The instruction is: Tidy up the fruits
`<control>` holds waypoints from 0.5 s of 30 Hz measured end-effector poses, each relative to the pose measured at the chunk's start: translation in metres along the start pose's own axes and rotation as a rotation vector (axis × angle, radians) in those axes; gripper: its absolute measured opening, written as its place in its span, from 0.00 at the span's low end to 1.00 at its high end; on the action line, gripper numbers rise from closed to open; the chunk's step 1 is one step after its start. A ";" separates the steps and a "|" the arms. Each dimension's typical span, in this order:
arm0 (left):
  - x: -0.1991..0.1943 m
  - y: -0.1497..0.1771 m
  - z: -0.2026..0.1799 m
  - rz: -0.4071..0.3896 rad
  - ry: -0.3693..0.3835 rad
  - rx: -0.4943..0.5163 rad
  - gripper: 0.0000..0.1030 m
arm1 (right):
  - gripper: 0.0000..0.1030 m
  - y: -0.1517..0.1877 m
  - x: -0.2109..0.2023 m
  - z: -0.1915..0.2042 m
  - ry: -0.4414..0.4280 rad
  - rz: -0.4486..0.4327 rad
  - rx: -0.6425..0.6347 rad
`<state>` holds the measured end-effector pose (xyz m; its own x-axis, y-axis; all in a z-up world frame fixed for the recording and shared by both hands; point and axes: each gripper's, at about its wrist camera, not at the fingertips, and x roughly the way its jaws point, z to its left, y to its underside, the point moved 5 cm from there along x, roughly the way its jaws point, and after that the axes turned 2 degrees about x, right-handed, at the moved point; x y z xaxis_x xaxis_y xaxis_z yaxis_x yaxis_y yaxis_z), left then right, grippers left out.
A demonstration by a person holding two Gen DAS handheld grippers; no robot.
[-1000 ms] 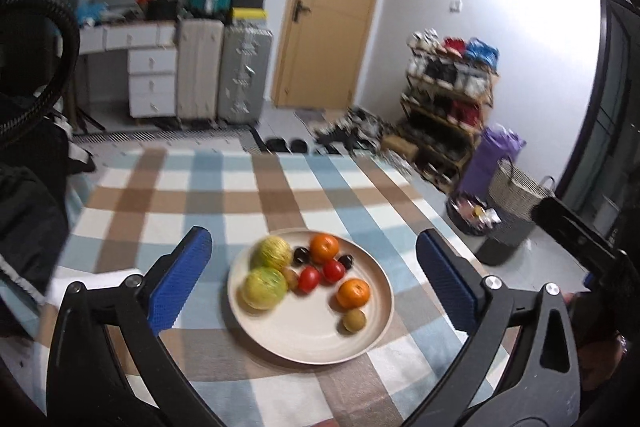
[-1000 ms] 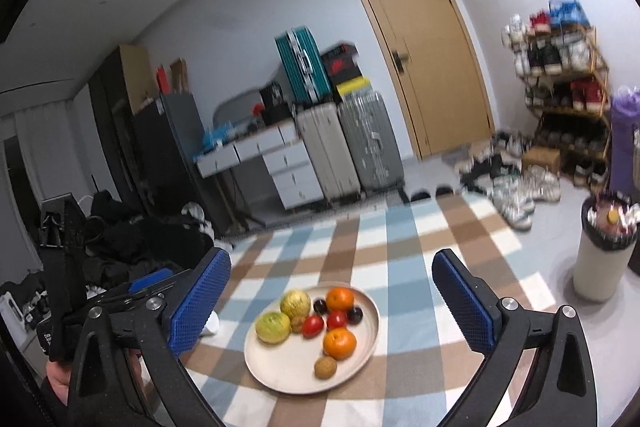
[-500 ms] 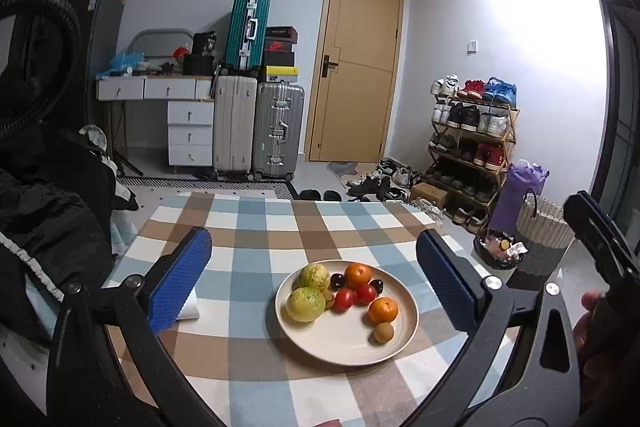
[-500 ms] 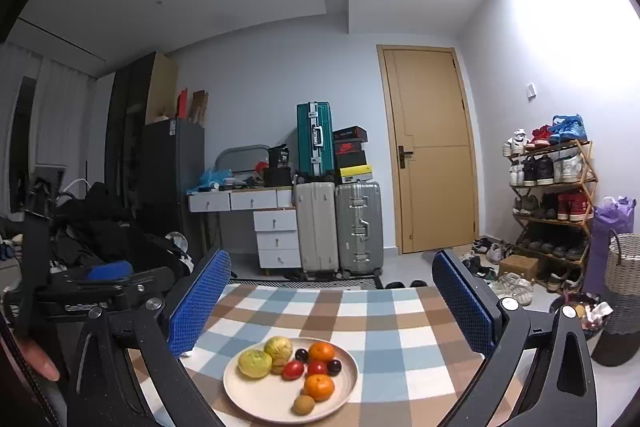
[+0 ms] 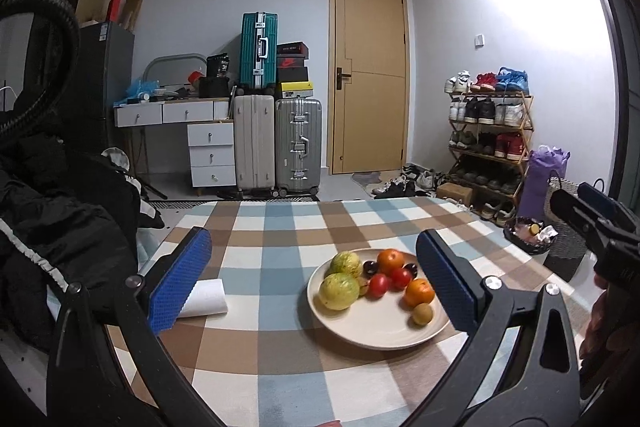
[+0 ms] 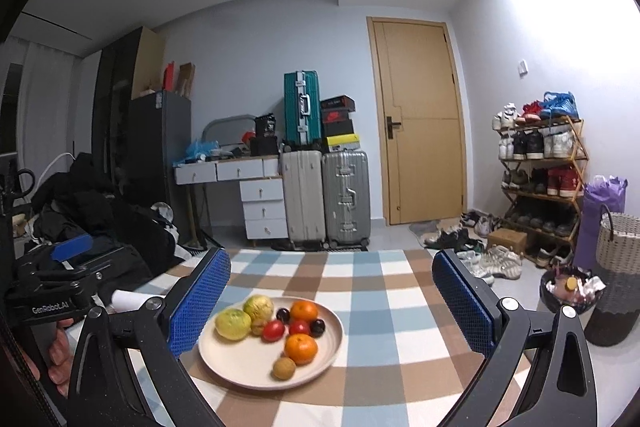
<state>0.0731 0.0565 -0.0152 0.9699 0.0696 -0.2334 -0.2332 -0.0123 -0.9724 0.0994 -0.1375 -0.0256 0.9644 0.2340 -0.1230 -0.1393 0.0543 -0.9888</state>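
A beige plate (image 5: 372, 337) (image 6: 240, 371) rests on the checked tablecloth and holds two yellow-green fruits (image 5: 339, 291) (image 6: 233, 324), two oranges (image 5: 419, 292) (image 6: 301, 348), red tomatoes (image 5: 379, 285) (image 6: 273, 331), dark plums (image 6: 318, 327) and a small brown fruit (image 5: 422, 314) (image 6: 284, 367). My left gripper (image 5: 312, 279) hovers open above the table, the plate sitting toward its right finger. My right gripper (image 6: 332, 301) is open too, with the plate near its left finger. Neither holds anything.
A white paper roll (image 5: 202, 298) lies left of the plate. Dark clothing (image 5: 60, 227) is piled at the table's left. Suitcases (image 5: 296, 143), a drawer desk (image 5: 210, 143), a door (image 5: 366, 75), a shoe rack (image 5: 490, 143) and baskets (image 6: 618, 267) stand beyond the table.
Both cameras have tilted up and drawn back from looking down at the plate, so more of the room shows. The fruits have not moved; both grippers stay open.
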 end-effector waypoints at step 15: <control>0.075 0.063 0.008 0.117 -0.009 -0.038 0.99 | 1.00 0.054 0.044 -0.012 0.011 0.128 -0.004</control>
<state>0.1303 0.0686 -0.0937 0.9355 0.0740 -0.3456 -0.3418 -0.0588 -0.9379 0.1371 -0.1361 -0.0855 0.9413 0.2283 -0.2487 -0.2601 0.0210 -0.9653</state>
